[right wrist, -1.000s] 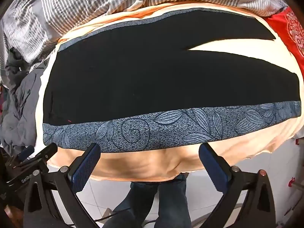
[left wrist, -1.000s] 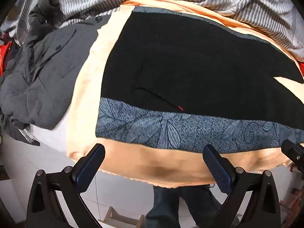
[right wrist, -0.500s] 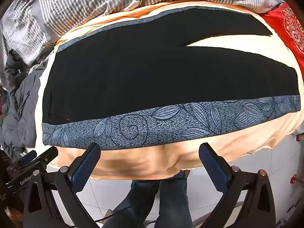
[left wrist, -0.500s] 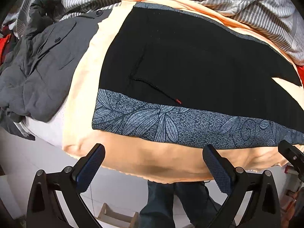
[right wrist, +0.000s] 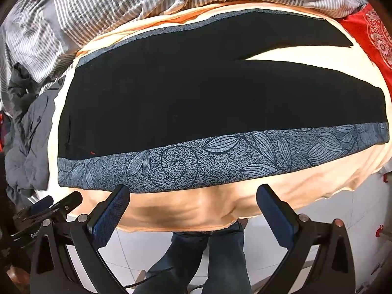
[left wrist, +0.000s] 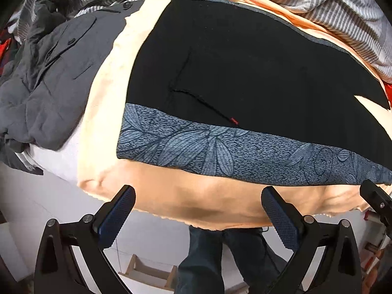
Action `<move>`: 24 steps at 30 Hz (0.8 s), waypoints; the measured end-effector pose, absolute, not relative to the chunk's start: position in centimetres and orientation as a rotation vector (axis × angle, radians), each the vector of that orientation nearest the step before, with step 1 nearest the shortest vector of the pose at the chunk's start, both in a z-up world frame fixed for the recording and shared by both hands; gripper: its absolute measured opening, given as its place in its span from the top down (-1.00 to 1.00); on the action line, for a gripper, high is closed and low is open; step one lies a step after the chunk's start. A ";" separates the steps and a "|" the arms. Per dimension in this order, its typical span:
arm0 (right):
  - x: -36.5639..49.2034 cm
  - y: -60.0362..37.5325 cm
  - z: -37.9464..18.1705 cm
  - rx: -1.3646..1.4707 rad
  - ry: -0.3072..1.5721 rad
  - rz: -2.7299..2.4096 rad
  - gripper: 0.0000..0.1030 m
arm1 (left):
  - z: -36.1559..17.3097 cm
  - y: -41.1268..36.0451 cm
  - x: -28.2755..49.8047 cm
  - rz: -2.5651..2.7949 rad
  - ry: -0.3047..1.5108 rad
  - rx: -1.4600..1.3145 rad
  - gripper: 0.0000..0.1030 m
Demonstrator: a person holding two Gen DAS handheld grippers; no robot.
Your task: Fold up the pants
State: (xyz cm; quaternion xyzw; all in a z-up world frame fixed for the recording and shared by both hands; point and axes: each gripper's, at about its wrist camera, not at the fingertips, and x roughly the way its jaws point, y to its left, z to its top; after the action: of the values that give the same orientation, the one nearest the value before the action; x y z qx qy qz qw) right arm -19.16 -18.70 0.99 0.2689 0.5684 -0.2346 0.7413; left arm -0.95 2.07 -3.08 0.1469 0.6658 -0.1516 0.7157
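The black fabric pants with blue-grey leaf-patterned side stripes (right wrist: 196,103) lie spread flat on a peach-coloured sheet (right wrist: 191,213) that covers the bed. In the right wrist view the waist end is at the left and the two legs run to the right, parting into a narrow wedge where the sheet shows between them. One patterned stripe runs along the near edge of the pants, the other along the far edge. In the left wrist view the same pants (left wrist: 245,68) fill the middle, with a thin black drawstring with a red tip (left wrist: 208,105) lying loose on the black cloth near the waist end.

The left gripper (left wrist: 197,210) hangs over the near edge of the bed, its blue-padded fingers (left wrist: 117,215) wide apart and gripping nothing; the pants are near but not touched. The right gripper (right wrist: 193,207) hangs likewise over the sheet's edge just below the patterned stripe, fingers (right wrist: 276,215) spread wide and empty.

A crumpled dark grey buttoned jacket (left wrist: 46,80) lies beside the waist end, off the pants. A grey-and-white striped duvet (right wrist: 147,5) is bunched along the far side of the bed, and a red patterned cloth (right wrist: 374,31) sits at the far right beyond the leg ends
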 end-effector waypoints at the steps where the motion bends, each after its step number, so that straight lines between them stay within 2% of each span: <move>1: -19.2 -18.7 0.9 0.590 1.249 -0.514 -1.00 | -3.1 2.2 -0.9 -0.332 1.474 0.328 -1.00; 24: -18.9 -18.4 0.4 0.593 1.265 -0.528 -1.00 | -2.7 1.8 -0.6 -0.340 1.462 0.347 -1.00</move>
State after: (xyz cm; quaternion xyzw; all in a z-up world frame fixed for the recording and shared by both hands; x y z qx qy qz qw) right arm -18.88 -18.39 0.45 0.2695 0.5753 -0.2403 0.7339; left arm -0.55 1.84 -2.75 0.1568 0.6608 -0.1536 0.7177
